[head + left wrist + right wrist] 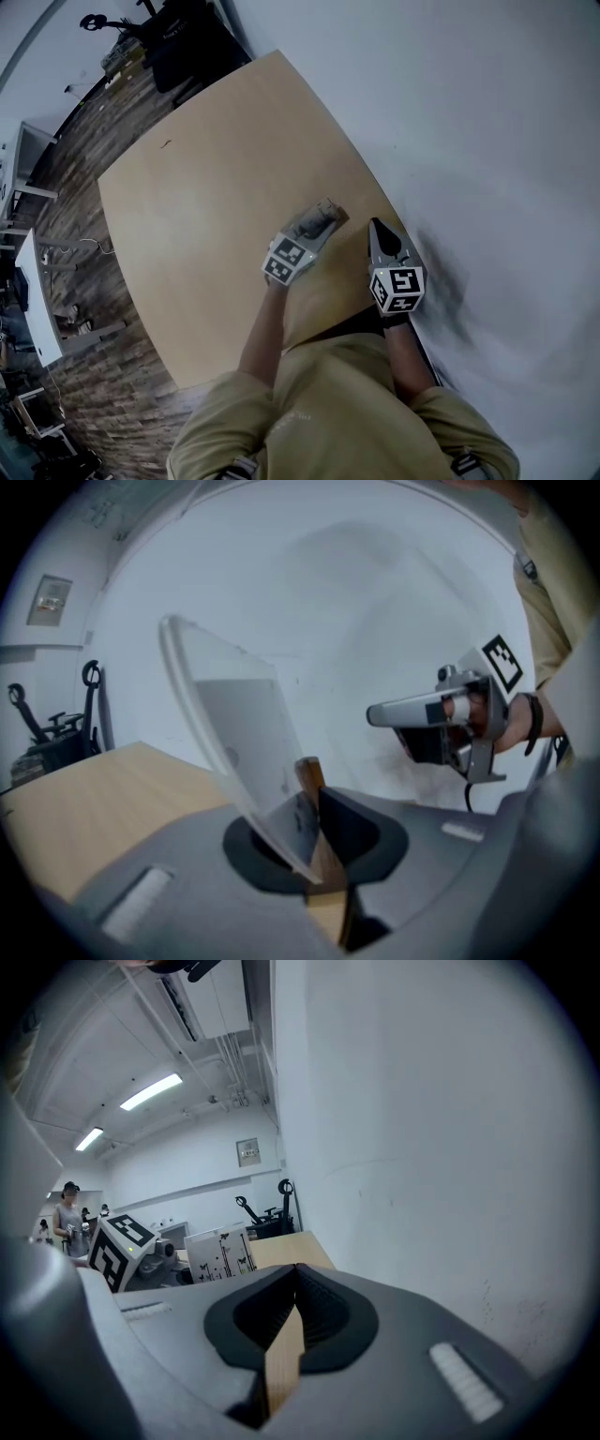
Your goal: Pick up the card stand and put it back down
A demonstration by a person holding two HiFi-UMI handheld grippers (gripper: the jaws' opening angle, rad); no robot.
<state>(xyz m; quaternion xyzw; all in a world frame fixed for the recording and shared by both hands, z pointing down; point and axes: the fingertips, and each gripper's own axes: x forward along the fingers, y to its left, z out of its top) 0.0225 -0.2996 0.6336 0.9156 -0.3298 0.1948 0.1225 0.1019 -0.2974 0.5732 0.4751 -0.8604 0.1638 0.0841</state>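
Card stand (236, 747) pinched at foot btwn left gripper (314, 808) jaws, leaning left

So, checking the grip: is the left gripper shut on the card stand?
Shut on it: the left gripper pinches the card stand between its jaws near the wooden base, the clear panel leaning out past them.

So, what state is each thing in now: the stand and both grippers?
stand: clamped at its wooden base, tilted in the left gripper view
left gripper: shut on the stand
right gripper: shut, empty
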